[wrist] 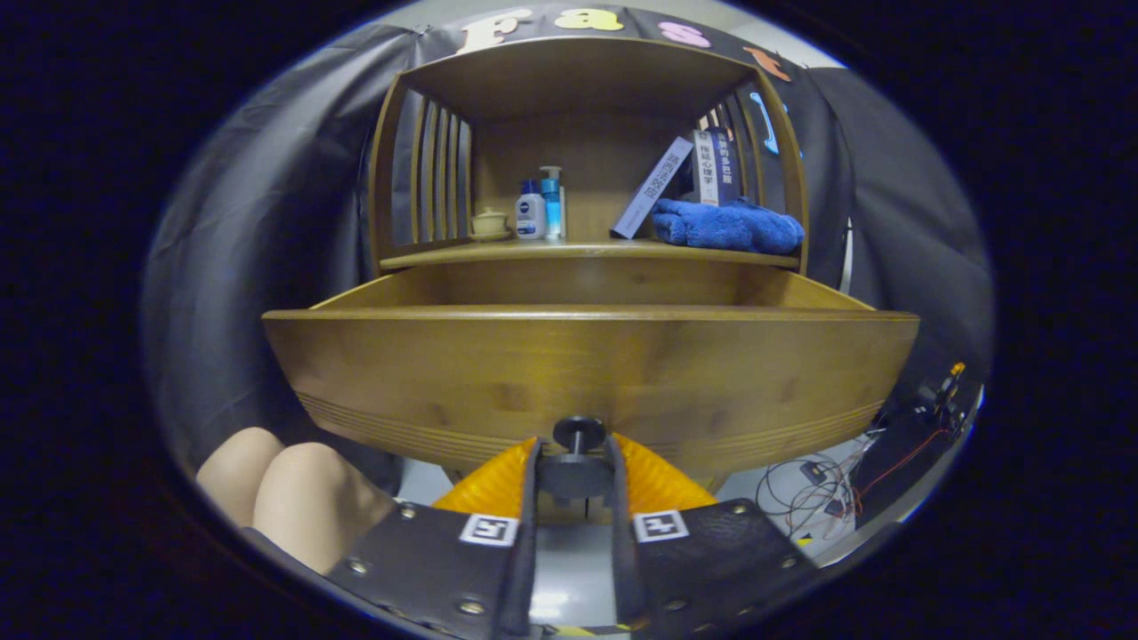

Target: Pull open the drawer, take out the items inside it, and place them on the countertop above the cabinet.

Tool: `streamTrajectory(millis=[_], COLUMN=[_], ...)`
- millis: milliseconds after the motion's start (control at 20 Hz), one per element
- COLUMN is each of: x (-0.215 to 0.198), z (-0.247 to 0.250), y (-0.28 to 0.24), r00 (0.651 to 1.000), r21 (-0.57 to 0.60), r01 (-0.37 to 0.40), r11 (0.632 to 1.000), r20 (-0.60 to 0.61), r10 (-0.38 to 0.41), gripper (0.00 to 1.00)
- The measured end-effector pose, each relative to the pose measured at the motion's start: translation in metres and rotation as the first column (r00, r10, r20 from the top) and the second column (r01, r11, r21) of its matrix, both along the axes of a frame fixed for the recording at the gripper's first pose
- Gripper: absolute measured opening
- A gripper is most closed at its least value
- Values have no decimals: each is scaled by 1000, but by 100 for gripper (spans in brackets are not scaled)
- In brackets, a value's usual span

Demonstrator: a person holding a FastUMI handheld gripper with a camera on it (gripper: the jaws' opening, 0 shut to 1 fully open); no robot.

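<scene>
A wooden cabinet's drawer stands pulled out toward me, its front panel filling the space just ahead of the fingers. My gripper is shut on the drawer's dark round knob, which sits between the two fingers. The drawer's inside is hidden behind its front edge; I see only its side walls and back wall. Above the drawer is the countertop, a wooden shelf surface inside an open hutch.
On the countertop stand a small lidded cup, a white bottle and a blue pump bottle at the left, leaning books and a folded blue towel at the right. A person's knees are left of the fingers. Loose cables lie on the floor at the right.
</scene>
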State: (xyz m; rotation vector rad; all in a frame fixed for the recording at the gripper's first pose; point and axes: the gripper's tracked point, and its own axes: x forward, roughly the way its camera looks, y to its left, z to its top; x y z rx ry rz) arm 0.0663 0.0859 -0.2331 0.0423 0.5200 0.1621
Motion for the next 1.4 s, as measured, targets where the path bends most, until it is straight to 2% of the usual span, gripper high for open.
streamTrajectory(millis=[50,200,300,450,500,600,650,750,900,1050,1250,1400], x=[-1,-14,-4,35,52,81,94,117,133,135,122,109], z=[7,44,85,131,139,128,116,93,57,21,-13,-32], y=[-6,-14,-14,-1,1,3,8,14,19,21,15,15], r00=[1000,998,994,994,995,997,994,977,926,847,737,671], r21=[9,27,32,37,27,-26,-42,-76,-120,-133,-172,-191], r01=[8,36,36,-25,-45,-75,-98,-139,-192,-240,-297,-332], r11=[1000,999,999,999,999,997,994,987,974,962,939,924], r20=[13,50,98,111,91,-13,-58,-172,-350,-513,-666,-736], r10=[-9,-37,-39,21,43,74,95,124,139,140,111,89], gripper=[43,47,48,48,48,54,57,57,58,58,58,58])
